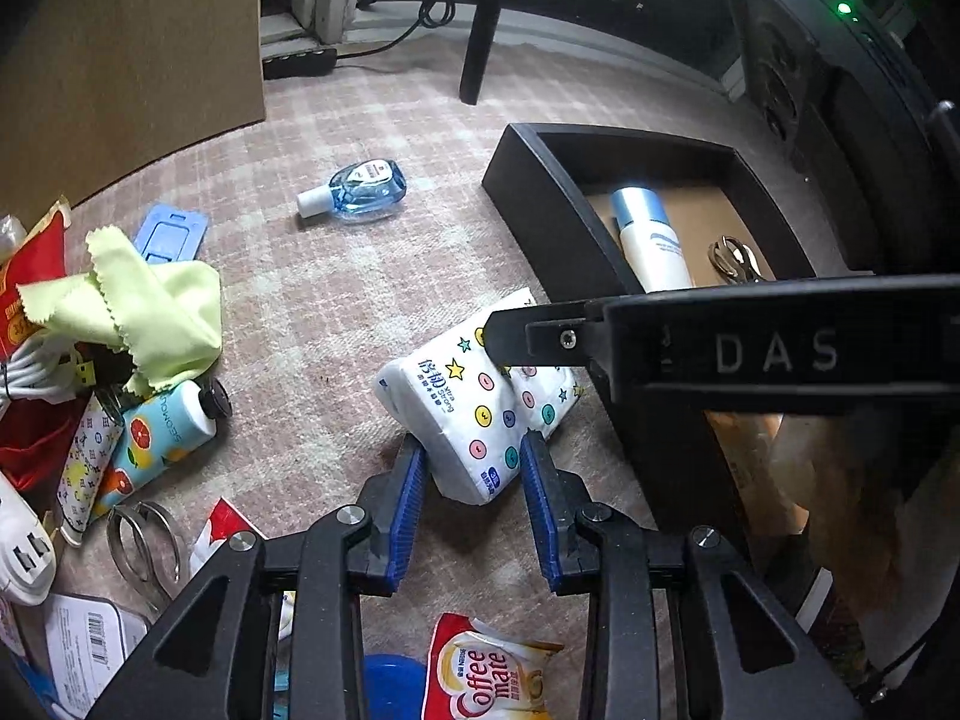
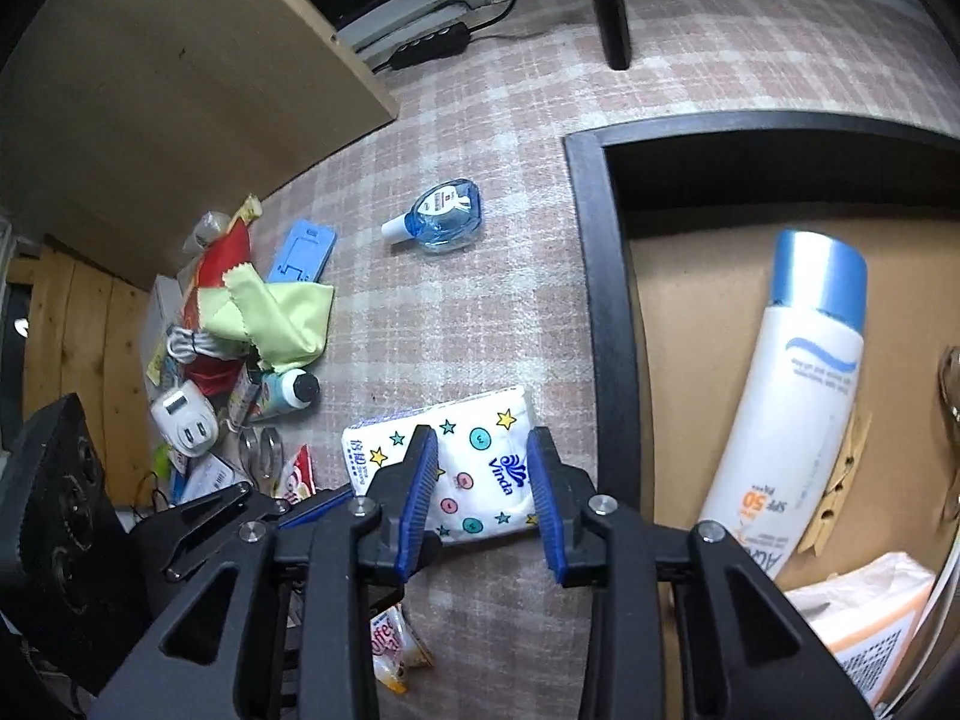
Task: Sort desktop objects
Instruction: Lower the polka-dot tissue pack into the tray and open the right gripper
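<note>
My left gripper (image 1: pixel 474 501) and right gripper (image 2: pixel 483 501) are both partly open around the tissue pack (image 2: pixel 462 474) on the table, left of the box (image 2: pixel 591 300). The soft pack could slip or squash.

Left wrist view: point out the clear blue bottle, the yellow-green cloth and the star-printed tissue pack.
Clear blue bottle (image 1: pixel 363 195), left wrist view, body.
Yellow-green cloth (image 1: pixel 162 312), left wrist view, middle fold.
Star-printed tissue pack (image 1: pixel 462 420), left wrist view, top face.

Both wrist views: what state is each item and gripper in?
Tissue pack: on the cloth, between both grippers' fingers.
Left gripper: open.
Right gripper: open.
Black tray: holds the sunscreen.
Sunscreen bottle: lying, capped.
Blue bottle: lying, capped.
</note>
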### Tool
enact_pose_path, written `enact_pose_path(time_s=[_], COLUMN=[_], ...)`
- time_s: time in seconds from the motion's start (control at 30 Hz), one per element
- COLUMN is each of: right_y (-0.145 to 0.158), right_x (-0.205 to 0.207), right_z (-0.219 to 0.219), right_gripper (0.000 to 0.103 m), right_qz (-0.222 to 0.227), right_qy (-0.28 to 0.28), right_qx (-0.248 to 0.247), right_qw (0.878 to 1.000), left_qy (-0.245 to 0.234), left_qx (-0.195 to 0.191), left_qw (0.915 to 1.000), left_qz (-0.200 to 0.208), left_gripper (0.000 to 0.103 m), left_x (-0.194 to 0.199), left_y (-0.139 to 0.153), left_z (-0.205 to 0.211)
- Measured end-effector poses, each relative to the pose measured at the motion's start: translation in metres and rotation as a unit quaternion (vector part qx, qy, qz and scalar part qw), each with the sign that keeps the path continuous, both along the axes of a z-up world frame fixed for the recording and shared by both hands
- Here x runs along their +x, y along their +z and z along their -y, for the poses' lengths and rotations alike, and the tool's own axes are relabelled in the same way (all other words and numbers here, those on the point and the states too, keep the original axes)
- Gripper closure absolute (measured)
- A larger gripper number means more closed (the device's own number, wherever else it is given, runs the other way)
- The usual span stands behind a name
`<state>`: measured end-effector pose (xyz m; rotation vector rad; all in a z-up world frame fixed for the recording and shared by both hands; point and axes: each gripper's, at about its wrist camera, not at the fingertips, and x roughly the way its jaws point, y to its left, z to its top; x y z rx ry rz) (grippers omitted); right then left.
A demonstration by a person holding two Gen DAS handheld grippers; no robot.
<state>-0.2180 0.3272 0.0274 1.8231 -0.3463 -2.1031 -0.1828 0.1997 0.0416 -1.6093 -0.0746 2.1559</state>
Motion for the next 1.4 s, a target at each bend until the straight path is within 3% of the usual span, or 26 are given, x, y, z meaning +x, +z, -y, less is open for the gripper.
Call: enact_pose_path(time_s=[0.2, 0.27, 0.43, 0.63, 0.8, 0.87, 1.03, 1.17, 1.27, 1.4], right_y=[-0.002, -0.002, 0.002, 0.028, 0.054, 0.061, 0.072, 0.074, 0.084, 0.090], right_x=[-0.001, 0.000, 0.006, 0.014, 0.023, 0.028, 0.033, 0.033, 0.037, 0.043], right_z=[0.007, 0.007, 0.001, -0.015, -0.053, -0.069, -0.104, -0.134, -0.154, -0.173], right_gripper=[0.051, 0.051, 0.055, 0.055, 0.057, 0.068, 0.069, 0.069, 0.069, 0.069], right_qz=[0.009, 0.012, 0.022, 0.000, -0.021, -0.024, -0.042, -0.038, -0.062, -0.075], right_qy=[0.012, 0.004, -0.005, -0.017, -0.035, -0.041, -0.081, -0.106, -0.126, -0.132], right_qx=[-0.021, -0.024, -0.056, -0.064, -0.065, -0.073, -0.063, -0.074, -0.037, -0.004], right_qw=[1.000, 1.000, 0.998, 0.998, 0.997, 0.996, 0.994, 0.991, 0.989, 0.988], left_qy=[0.003, 0.007, 0.015, -0.001, -0.028, -0.036, -0.059, -0.101, -0.134, -0.136], left_qx=[0.003, 0.004, 0.015, 0.023, 0.014, 0.025, 0.025, 0.061, 0.044, 0.022], left_qw=[1.0000, 1.0000, 0.9997, 0.9993, 0.9973, 0.9963, 0.9942, 0.9905, 0.9862, 0.9861], left_qz=[0.002, 0.000, -0.009, -0.031, -0.066, -0.073, -0.086, -0.071, -0.085, -0.093], left_gripper=[0.072, 0.072, 0.075, 0.075, 0.075, 0.075, 0.075, 0.077, 0.077, 0.077], left_x=[0.000, 0.000, 0.002, 0.005, 0.004, 0.001, -0.009, -0.013, -0.008, -0.005], left_y=[0.001, 0.002, 0.015, 0.039, 0.062, 0.069, 0.081, 0.088, 0.096, 0.095], left_z=[0.003, 0.003, 0.006, -0.011, -0.048, -0.060, -0.095, -0.126, -0.154, -0.162])
